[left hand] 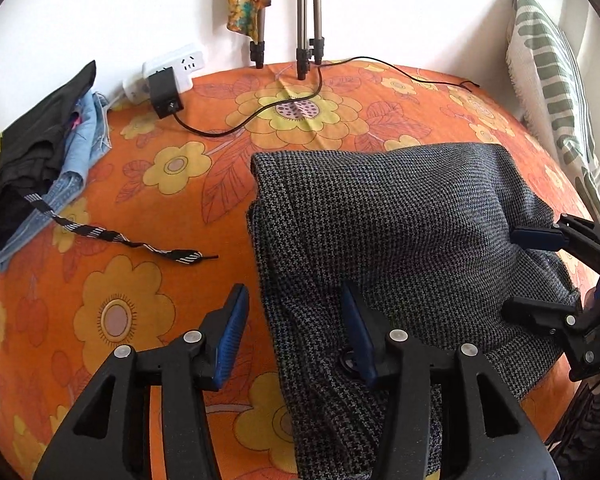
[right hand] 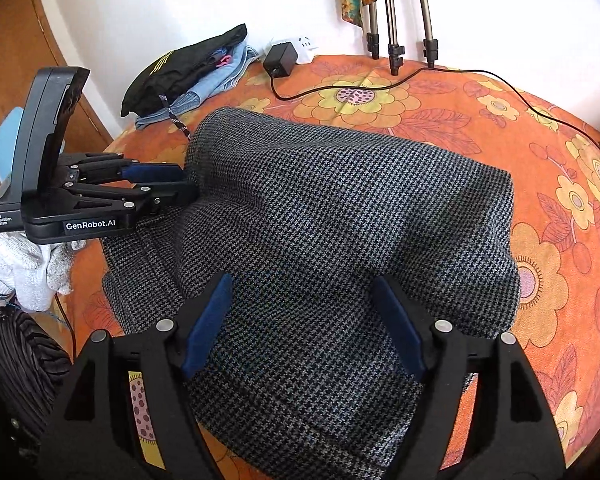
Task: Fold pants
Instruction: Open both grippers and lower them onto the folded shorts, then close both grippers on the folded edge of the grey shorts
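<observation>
One houndstooth pants (right hand: 340,240), folded, on the orange floral bedspread (left hand: 120,300). Two grippers: left gripper (left hand: 296,320) and right gripper (right hand: 304,312) both spread wide over the pants. Behind the pants: one clothes pile (left hand: 32,160), one charger (left hand: 164,92), tripod legs (left hand: 304,20).

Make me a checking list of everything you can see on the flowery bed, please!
Surface: orange flowered bedsheet, slightly wrinkled.
Job's things: grey houndstooth woven pants, folded over, lying flat.
Clutter: black and blue denim clothes pile with a striped drawstring trailing out.
Grippers: left gripper open, one finger over the pants; right gripper open above the pants.
Cables: thin black cable from a black adapter in a white power strip.
Surroundings: metal tripod legs, striped green pillow, white wall.
</observation>
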`<state>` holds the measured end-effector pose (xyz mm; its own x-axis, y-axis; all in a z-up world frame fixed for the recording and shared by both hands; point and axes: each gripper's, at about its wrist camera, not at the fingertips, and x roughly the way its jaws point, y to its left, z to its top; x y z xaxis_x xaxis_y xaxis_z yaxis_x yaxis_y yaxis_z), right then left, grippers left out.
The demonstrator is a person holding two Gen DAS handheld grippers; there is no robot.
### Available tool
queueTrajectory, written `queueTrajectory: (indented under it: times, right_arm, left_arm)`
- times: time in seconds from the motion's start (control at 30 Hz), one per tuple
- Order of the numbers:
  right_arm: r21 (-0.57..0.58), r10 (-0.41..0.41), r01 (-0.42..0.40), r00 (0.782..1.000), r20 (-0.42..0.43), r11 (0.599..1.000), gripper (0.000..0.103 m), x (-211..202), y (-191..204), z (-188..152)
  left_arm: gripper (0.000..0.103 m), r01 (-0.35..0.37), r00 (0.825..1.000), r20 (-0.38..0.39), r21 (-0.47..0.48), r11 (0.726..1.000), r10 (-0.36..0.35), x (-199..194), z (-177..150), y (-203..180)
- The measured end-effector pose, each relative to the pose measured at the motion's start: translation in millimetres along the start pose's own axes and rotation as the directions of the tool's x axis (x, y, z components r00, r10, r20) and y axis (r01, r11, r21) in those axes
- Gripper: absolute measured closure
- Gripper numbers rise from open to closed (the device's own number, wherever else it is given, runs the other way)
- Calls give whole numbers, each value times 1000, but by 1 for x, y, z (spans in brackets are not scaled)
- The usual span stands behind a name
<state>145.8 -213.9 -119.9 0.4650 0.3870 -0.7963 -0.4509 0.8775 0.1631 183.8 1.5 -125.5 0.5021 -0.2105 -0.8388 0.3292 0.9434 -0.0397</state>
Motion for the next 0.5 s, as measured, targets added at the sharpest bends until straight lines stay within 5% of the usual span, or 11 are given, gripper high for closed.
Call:
queueTrajectory:
  times: [0.1, 0.33, 0.5]
  right_arm:
    - [-2, -8, 8, 1000, 18, 1000, 22, -3, 1, -2]
    - [103, 8, -19, 994, 110, 995, 22, -33, -17, 6]
    - [162, -84, 63, 989, 124, 985, 6, -48, -39, 9]
  left_arm:
    - [44, 8, 1000, 1, -30, 1000, -8, 0, 0, 6]
    - [44, 39, 999, 9, -68, 997, -38, -5, 4, 11]
    - [40, 106, 994, 18, -138, 985, -104, -10, 7, 22]
